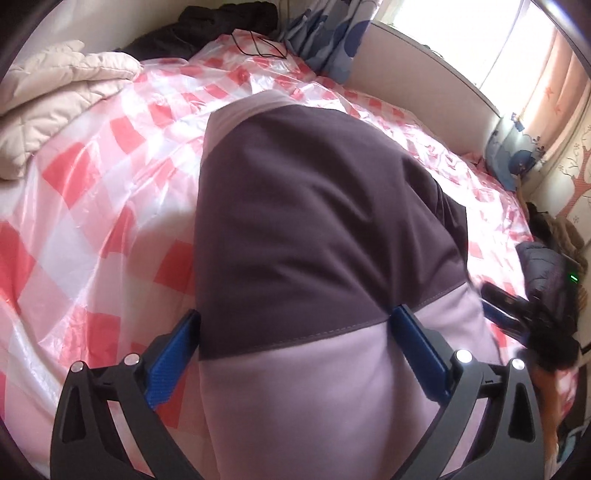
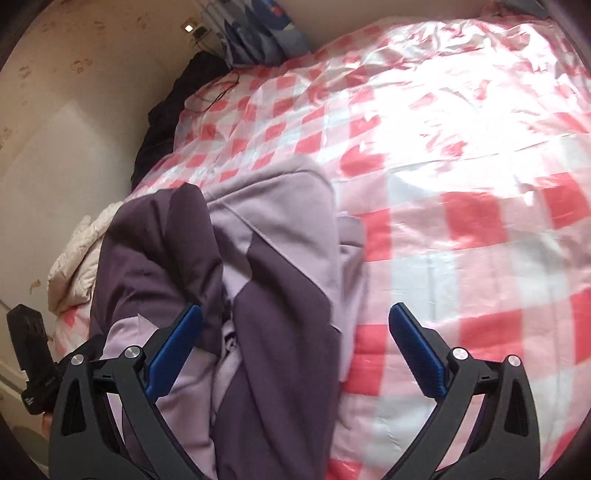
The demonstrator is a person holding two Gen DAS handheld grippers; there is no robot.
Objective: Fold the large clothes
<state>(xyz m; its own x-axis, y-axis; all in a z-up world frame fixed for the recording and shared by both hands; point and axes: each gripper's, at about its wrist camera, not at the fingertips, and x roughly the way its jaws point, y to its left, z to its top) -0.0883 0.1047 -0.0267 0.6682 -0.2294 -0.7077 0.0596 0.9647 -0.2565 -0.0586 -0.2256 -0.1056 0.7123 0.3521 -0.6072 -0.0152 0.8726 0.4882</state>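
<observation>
- Left wrist view: the left gripper (image 1: 295,328) points down at a two-tone garment (image 1: 314,221), dark purple above a lilac panel, lying on a bed under a red-and-white checked plastic sheet (image 1: 92,203).
- Its blue-padded fingers (image 1: 177,350) stand spread wide; garment cloth lies between them, but neither pad presses it.
- A cream quilted cover (image 1: 62,96) sits bunched at the far left of the bed; dark clothing (image 1: 221,22) lies at the head end.
- The other gripper's body shows at the right edge, blurred.
- Right wrist view: the right gripper (image 2: 295,339) has its jaws wide apart, gripping nothing.
- Here the garment (image 2: 266,295) lies rumpled and partly doubled over below the left finger (image 2: 173,350); the right finger (image 2: 417,350) is over bare checked sheet (image 2: 480,221).
</observation>
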